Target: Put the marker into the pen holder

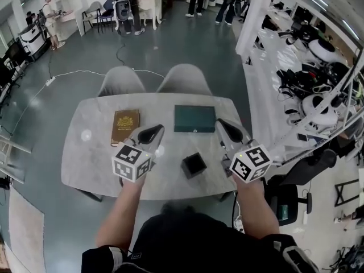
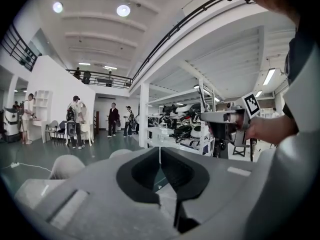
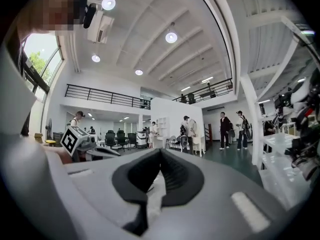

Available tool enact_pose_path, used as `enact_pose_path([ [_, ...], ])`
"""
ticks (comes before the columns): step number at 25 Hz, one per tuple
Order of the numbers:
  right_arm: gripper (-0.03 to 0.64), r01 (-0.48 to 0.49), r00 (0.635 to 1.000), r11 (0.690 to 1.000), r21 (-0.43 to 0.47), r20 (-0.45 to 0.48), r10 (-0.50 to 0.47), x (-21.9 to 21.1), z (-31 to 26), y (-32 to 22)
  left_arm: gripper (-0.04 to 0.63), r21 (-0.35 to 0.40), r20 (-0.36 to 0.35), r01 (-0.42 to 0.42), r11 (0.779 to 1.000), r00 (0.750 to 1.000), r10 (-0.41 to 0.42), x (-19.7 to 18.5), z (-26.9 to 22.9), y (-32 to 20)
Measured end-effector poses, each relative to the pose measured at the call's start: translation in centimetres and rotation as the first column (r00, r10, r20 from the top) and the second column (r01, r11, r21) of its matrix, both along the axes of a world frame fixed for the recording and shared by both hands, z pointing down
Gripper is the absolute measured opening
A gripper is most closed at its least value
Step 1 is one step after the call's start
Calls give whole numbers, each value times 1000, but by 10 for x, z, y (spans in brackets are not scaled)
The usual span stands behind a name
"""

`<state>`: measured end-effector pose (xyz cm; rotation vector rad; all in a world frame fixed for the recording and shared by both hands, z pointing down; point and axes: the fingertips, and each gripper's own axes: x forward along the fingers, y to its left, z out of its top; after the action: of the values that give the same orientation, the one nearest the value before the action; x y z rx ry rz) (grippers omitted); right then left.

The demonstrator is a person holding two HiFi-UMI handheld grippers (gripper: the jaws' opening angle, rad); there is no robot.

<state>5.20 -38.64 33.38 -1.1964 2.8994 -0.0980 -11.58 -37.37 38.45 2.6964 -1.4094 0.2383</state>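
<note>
The black square pen holder (image 1: 193, 165) stands on the grey table (image 1: 91, 164) near its front edge, between my two grippers. No marker shows in any view. My left gripper (image 1: 158, 128) is held above the table, left of the holder, its jaws shut with nothing between them (image 2: 159, 151). My right gripper (image 1: 219, 123) hovers right of the holder, also shut and empty (image 3: 160, 153). Both point level, out over the room. In the left gripper view the right gripper (image 2: 225, 117) shows in a hand.
A brown book (image 1: 125, 126) lies at the table's left middle and a dark green box (image 1: 194, 118) at the back middle. Two grey chairs (image 1: 185, 78) stand behind the table. White shelves with gear (image 1: 307, 67) run along the right.
</note>
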Motion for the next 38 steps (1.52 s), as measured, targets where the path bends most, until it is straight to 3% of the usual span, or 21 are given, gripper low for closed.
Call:
enact_pose_path([
  [6,0,-80,997,997,5,3,80,31,22,25,14,13,-92,29,999,995,-28,8,-10,-5],
  [9,0,-99,995,995,-2,24,99,50,24,25,12,34,-58,12,999,998,-10,16,-12,-8],
  [13,0,-79,996,997,-3,41,79,58,25,17,11,4,2,-12,1000,1000,12,23,-1,-17],
  [21,-1,-52,999,998,-20,9,52,55,34,15,11,1,-74,36,999,997,-36,26,-1,-15],
  [27,0,-58,998,998,-19,-1,58,55,32,16,11,-9,-36,-10,1000,999,9,37,4,-15],
  [38,-2,-60,998,998,-31,4,60,53,38,7,11,-10,-53,0,1000,999,0,32,8,-29],
])
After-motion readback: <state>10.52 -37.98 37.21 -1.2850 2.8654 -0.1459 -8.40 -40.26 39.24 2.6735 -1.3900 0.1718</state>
